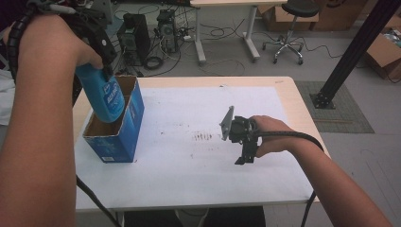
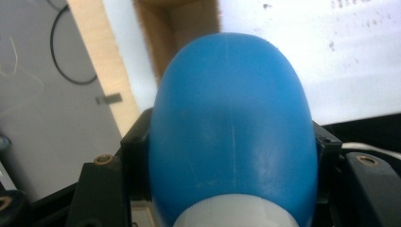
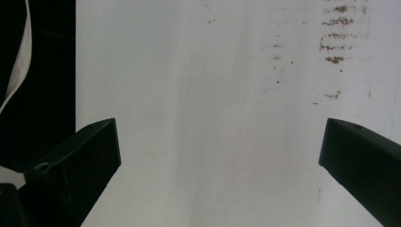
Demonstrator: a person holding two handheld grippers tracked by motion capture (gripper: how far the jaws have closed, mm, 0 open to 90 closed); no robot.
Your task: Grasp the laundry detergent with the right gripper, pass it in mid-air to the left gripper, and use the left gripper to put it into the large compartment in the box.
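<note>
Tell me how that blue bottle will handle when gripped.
The blue bottle looks like smooth, rounded plastic, so it may slip or twist in the left hand-held gripper. It probably stays rigid: no denting shows where the jaws clamp its sides.

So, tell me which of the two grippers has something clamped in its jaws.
The left gripper: it clamps the blue bottle above the blue box. The right gripper has open jaws over the white table cover.

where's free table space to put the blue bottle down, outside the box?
Free: the white sheet between the box and the right gripper, the near strip along its front edge, and the far part toward the back edge. Crowded: the left edge, where the left gripper holds the blue bottle in the open box, and around the right hand.
</note>
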